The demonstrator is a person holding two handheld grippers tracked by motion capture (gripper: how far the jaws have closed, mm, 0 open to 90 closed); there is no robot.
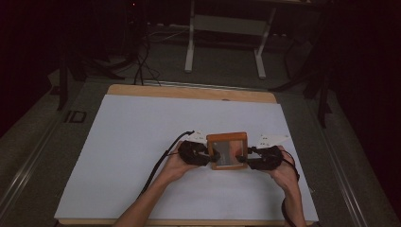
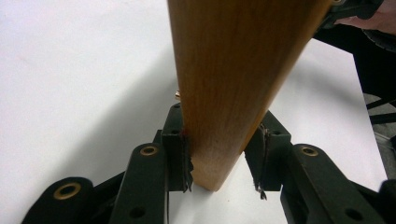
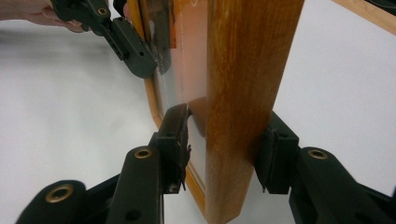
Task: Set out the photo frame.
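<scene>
- The wooden frame with its glass pane sits near the middle of the white-covered counter, toward the person's edge.
- The left tongs clamp the frame's left side, pads pressed on both wooden faces.
- The right tongs grip the frame's right side, one pad on the glass front, the other behind the wood.

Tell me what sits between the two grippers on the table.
A wooden box with a glass panel: the high view shows the left gripper at its left side and the right gripper at its right, each with jaws on a wall.
</scene>
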